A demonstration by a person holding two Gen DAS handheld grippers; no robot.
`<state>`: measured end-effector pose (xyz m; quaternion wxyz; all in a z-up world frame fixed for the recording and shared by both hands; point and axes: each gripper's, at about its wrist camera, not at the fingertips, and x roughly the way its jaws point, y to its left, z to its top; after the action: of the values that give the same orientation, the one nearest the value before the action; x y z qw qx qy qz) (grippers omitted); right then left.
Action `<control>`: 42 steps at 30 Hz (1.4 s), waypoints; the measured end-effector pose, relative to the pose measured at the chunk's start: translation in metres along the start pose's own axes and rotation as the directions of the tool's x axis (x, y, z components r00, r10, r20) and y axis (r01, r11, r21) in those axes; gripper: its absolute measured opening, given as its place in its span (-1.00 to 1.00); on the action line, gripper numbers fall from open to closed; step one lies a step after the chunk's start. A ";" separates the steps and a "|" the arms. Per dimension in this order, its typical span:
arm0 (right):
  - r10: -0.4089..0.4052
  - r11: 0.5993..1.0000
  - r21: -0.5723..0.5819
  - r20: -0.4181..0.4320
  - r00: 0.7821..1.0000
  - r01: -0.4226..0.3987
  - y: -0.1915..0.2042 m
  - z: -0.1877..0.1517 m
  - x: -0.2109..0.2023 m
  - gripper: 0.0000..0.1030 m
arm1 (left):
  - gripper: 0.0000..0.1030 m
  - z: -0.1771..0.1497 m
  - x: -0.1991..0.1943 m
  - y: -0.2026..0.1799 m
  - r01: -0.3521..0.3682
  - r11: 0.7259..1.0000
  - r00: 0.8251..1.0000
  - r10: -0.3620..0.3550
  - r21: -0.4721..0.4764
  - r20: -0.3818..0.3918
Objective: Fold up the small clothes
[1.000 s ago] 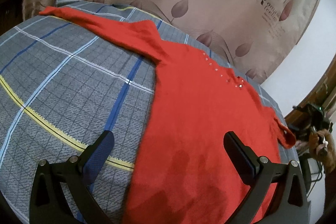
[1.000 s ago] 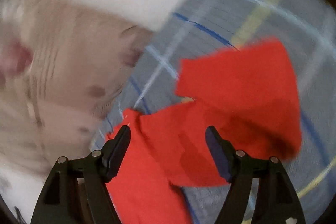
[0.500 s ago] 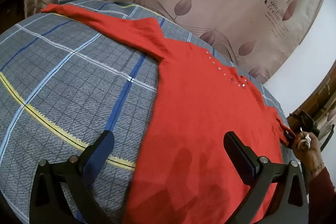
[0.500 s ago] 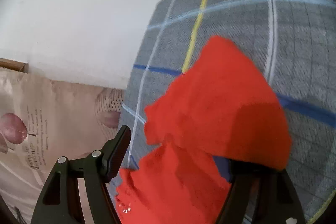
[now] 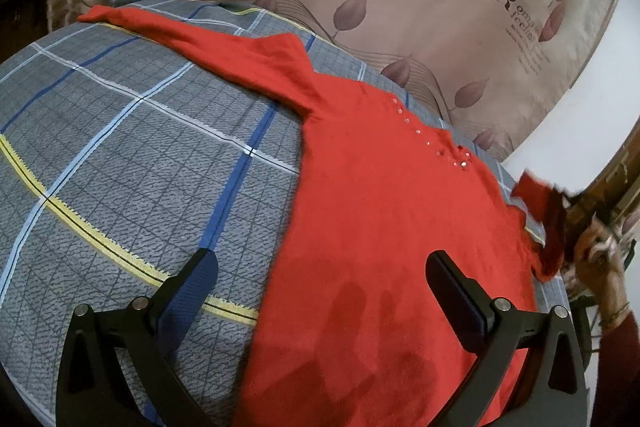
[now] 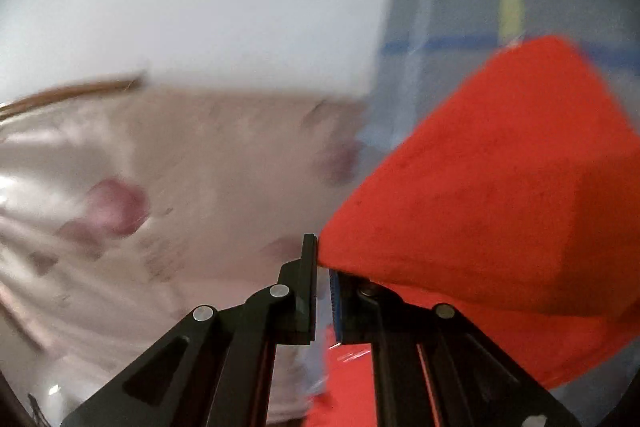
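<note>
The red sweater (image 5: 384, 227) lies flat on the plaid bedspread (image 5: 132, 163), its right sleeve (image 6: 500, 195) now lifted. The right gripper (image 6: 322, 267) has just snapped together, seemingly clamping that sleeve, though blur hides the contact. The left gripper (image 5: 320, 291) hovers with jaws apart, so the sleeve fold can begin.

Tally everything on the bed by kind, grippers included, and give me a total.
Red sweater: 1
Checked bedsheet: 1
Grippers: 2, left gripper open over the hem, right gripper shut on the sweater's sleeve
Total: 4
</note>
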<state>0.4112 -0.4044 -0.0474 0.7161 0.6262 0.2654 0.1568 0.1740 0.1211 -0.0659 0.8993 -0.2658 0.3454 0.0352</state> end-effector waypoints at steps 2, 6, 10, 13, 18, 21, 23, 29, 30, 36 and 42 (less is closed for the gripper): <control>0.087 0.996 0.000 -0.077 0.993 -0.087 0.023 -0.028 0.028 -0.83 | 1.00 -0.001 -0.002 0.001 0.002 1.000 1.000 -0.002 -0.006 0.005; 0.136 0.988 -0.036 -0.257 0.957 -0.150 0.053 -0.096 0.100 -0.83 | 1.00 0.000 -0.004 0.005 0.014 1.000 1.000 -0.013 -0.028 0.015; 0.143 0.986 -0.020 -0.419 0.897 -0.167 0.050 -0.171 0.160 -0.83 | 1.00 0.001 -0.006 0.010 0.028 0.998 0.999 -0.027 -0.048 0.027; 0.072 0.988 -0.079 -0.509 0.858 -0.130 0.040 -0.217 0.189 -0.83 | 1.00 0.000 -0.007 0.012 0.043 0.997 0.999 -0.041 -0.062 0.036; -0.076 0.988 -0.154 -0.571 0.817 -0.016 0.002 -0.251 0.201 -0.83 | 1.00 0.000 -0.008 0.018 0.076 0.994 0.996 -0.073 -0.081 0.044; -0.103 0.989 -0.145 -0.602 0.792 0.019 -0.012 -0.253 0.206 -0.76 | 1.00 0.000 -0.008 0.019 0.086 0.992 0.996 -0.082 -0.089 0.045; -0.112 0.991 -0.127 -0.638 0.762 0.039 -0.018 -0.255 0.206 -0.53 | 1.00 0.000 -0.008 0.018 0.094 0.992 0.995 -0.091 -0.085 0.040; -0.120 0.965 -0.251 -0.672 0.731 -0.073 0.006 -0.251 0.159 0.38 | 1.00 0.033 -0.002 0.021 0.215 0.971 0.975 -0.219 -0.102 -0.026; -0.138 0.953 -0.290 -0.663 0.735 -0.083 0.008 -0.246 0.145 0.48 | 1.00 0.042 -0.001 0.021 0.235 0.965 0.970 -0.240 -0.113 -0.032; -0.247 0.859 -0.504 -0.557 0.793 -0.087 0.009 -0.209 0.069 0.58 | 1.00 0.089 0.037 -0.005 0.400 0.898 0.889 -0.428 -0.183 -0.160; -0.210 0.847 -0.520 -0.518 0.829 -0.111 -0.009 -0.182 0.039 0.64 | 0.99 0.105 0.096 -0.034 0.412 0.865 0.854 -0.476 -0.286 -0.209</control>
<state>0.3367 -0.2356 -0.0771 0.7552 0.3238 0.4253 0.3794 0.3183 0.1329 -0.0468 0.7893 -0.4437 0.3882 -0.1715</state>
